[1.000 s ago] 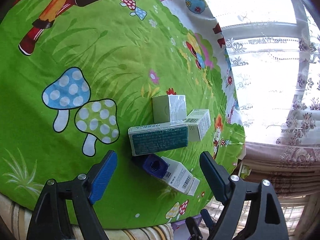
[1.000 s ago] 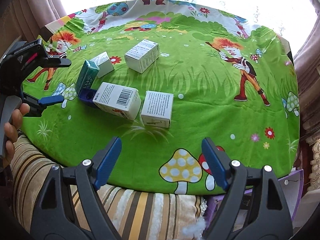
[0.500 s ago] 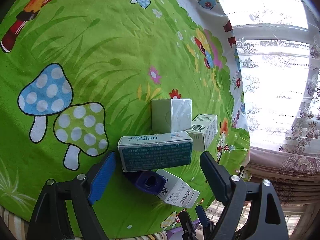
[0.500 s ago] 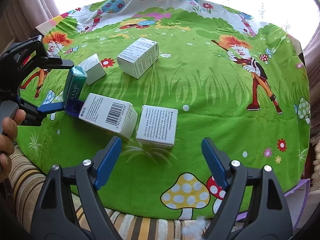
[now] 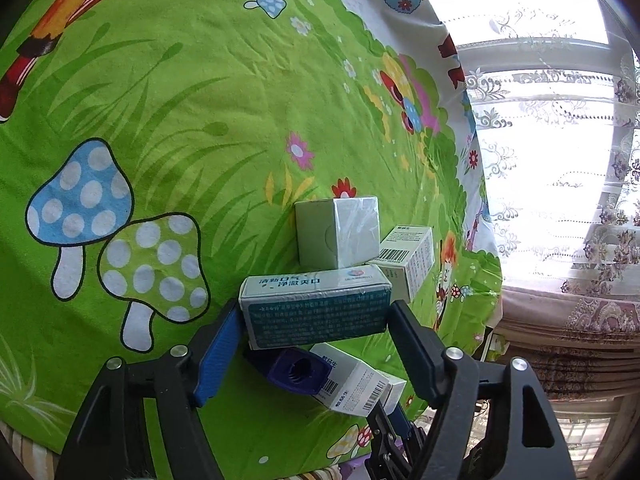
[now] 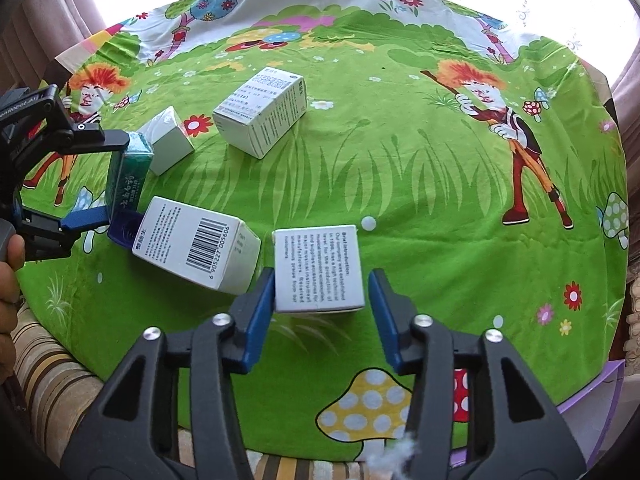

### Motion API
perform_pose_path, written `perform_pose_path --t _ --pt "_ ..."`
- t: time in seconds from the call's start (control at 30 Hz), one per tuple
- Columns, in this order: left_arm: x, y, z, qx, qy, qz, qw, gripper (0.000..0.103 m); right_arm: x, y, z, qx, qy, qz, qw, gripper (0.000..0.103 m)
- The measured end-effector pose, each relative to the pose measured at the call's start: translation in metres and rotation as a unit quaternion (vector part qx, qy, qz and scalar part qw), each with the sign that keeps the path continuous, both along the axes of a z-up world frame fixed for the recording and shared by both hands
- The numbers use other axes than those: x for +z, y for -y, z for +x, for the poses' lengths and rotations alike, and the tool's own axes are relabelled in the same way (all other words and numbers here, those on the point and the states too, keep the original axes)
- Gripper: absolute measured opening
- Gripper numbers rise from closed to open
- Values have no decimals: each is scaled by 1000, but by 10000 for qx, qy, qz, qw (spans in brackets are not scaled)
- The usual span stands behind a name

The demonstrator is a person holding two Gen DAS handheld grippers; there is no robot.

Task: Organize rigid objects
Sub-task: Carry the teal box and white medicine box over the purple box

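Several cartons lie on a green cartoon tablecloth (image 6: 400, 180). My left gripper (image 5: 316, 316) spans the teal carton (image 5: 316, 316) end to end. Its jaws are closing and both pads touch the carton's ends. From the right wrist view the left gripper (image 6: 112, 176) clasps that teal carton (image 6: 130, 176) at the far left. My right gripper (image 6: 320, 284) straddles a white carton with English print (image 6: 318, 268). These jaws are closing too: the left pad (image 6: 256, 308) touches the carton, and a thin strip of cloth shows at the right pad (image 6: 382, 316).
A white barcode carton (image 6: 196, 248) with a dark blue cap (image 6: 124, 228) lies between the two grippers. A pale green cube carton (image 6: 168, 146) and another white carton (image 6: 260, 114) sit farther back. A hand (image 6: 8, 272) holds the left gripper. A striped cushion (image 6: 48, 380) lines the near edge.
Both grippers have come down and forward onto their cartons. The left jaws narrowed onto the teal carton's ends. The right jaws narrowed sharply around the white printed carton.
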State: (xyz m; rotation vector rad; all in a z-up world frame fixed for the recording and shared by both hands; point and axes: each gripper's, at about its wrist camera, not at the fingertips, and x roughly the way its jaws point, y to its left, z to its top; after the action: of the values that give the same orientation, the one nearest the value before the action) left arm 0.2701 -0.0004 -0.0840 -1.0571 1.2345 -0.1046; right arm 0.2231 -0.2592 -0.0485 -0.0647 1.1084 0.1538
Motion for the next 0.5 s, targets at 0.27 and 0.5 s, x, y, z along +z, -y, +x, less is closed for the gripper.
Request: perform_pose_path --t 0.27,0.5 --pt "14 -4 -9 -3 354 153 9993 74 6 4 -11 -80 122 21 9999 46" --pt "37 -4 -30 -45 761 356 9965 74 19 10 -33 -197 298 72 9993 46"
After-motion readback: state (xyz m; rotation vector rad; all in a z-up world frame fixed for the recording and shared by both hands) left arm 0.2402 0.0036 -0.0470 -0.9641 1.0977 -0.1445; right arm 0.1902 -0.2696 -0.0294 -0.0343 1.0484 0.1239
